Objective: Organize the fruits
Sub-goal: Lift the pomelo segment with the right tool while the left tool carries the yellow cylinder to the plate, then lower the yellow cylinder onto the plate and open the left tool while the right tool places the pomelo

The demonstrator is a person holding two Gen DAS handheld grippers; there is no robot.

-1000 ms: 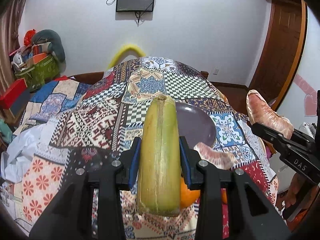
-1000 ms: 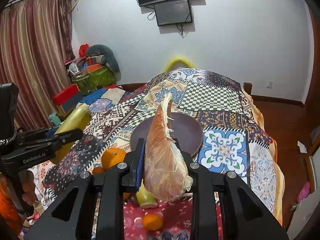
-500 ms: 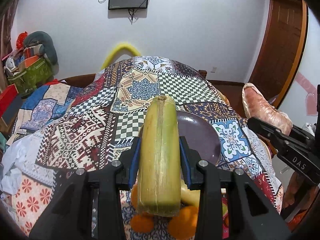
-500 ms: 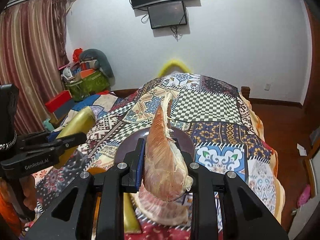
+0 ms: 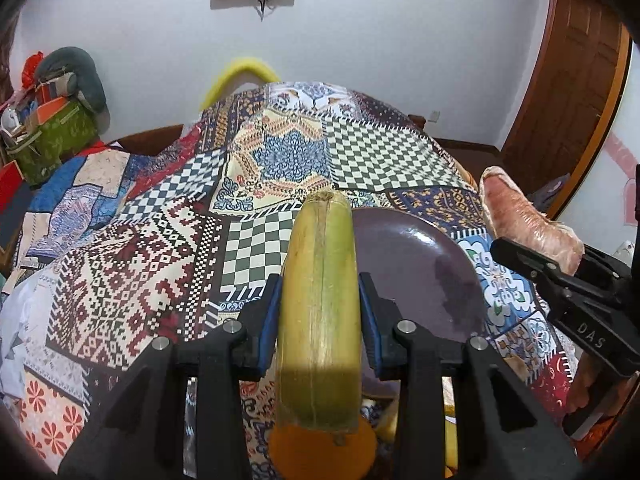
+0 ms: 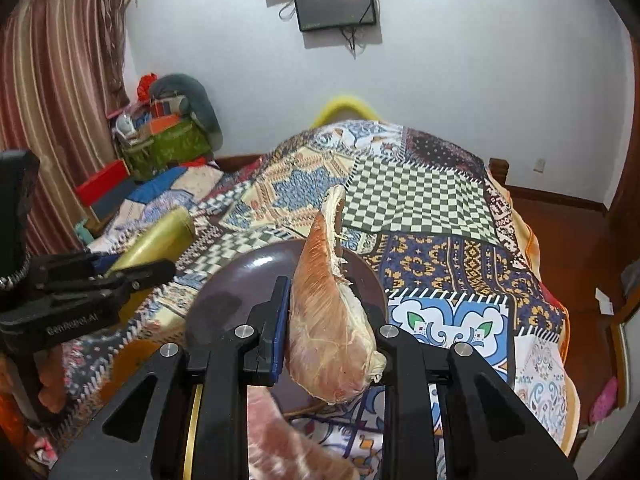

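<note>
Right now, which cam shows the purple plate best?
Left wrist: the purple plate shows most of its bare face beside the yellow-green fruit. Right wrist: the pomelo segment covers its middle.

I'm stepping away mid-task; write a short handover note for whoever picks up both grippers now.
Left gripper: shut on the yellow-green fruit, held above the bed.
Right gripper: shut on the pomelo wedge, over the plate.
Plate: bare where it shows, on the quilt. An orange and another pomelo wedge lie below the grippers.
Done: both pieces picked up.
Left: probably set both on the plate, then gather the rest.
</note>
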